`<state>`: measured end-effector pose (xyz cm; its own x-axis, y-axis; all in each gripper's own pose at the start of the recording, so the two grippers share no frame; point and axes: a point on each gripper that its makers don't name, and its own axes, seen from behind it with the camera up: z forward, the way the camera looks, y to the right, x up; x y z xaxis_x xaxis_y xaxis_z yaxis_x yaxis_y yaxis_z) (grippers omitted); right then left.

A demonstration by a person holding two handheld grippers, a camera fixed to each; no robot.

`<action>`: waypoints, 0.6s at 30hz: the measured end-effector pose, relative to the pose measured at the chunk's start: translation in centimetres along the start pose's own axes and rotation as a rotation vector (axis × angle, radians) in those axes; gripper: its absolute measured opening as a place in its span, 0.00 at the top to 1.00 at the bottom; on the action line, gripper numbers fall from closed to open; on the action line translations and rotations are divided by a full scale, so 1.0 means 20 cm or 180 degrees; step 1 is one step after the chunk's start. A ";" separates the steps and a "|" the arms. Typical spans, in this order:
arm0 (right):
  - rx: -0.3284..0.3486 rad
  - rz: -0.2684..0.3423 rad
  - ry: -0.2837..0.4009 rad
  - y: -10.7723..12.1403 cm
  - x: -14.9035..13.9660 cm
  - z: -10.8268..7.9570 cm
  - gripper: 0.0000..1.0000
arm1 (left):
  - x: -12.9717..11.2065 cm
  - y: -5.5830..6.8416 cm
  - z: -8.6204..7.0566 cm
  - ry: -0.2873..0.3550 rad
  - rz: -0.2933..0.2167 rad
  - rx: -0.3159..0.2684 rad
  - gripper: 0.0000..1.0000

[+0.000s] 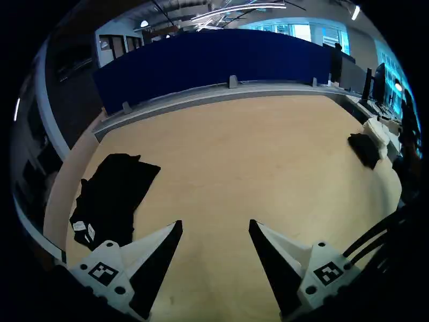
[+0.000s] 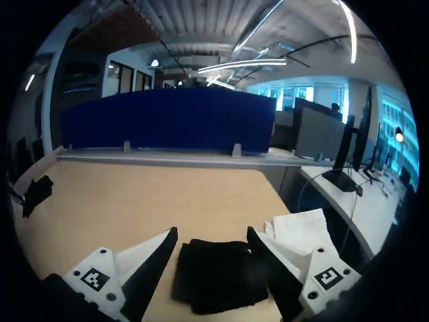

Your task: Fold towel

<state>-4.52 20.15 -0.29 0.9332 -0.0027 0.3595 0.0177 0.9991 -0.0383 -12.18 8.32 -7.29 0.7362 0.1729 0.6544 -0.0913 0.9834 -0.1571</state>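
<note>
Now the crumpled black cloth towel (image 1: 112, 196) lies on the pale wooden desk (image 1: 241, 150) at ten o'clock of my left gripper (image 1: 215, 222), seemingly nearer than my right gripper (image 2: 212, 231); both jaws gape wide, empty.

No readable text; white tags (image 1: 80, 227) on the black towel (image 1: 115, 193) are too small.

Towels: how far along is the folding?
Done: a folded black towel lies beside a folded white towel near the edge of the wooden table. In hand: nothing; the left gripper and right gripper are both open, empty. Left: a rumpled black towel with tags lies unfolded on the table.
</note>
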 end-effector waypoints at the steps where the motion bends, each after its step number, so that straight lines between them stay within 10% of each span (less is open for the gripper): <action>1: 0.0001 0.0029 0.0042 -0.01 0.01 -0.01 0.00 | 0.00 0.00 0.00 0.0009 -0.0005 -0.0001 0.08; 18: -0.0055 0.0127 0.0641 -0.17 0.31 -0.21 0.00 | 0.24 -0.02 -0.06 0.0679 -0.0156 0.0002 0.08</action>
<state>2.67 16.51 -1.90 0.9861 0.0267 0.1638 -0.0162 0.9977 -0.0655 -7.80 8.60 -5.06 0.8650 0.1092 0.4898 -0.0523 0.9903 -0.1285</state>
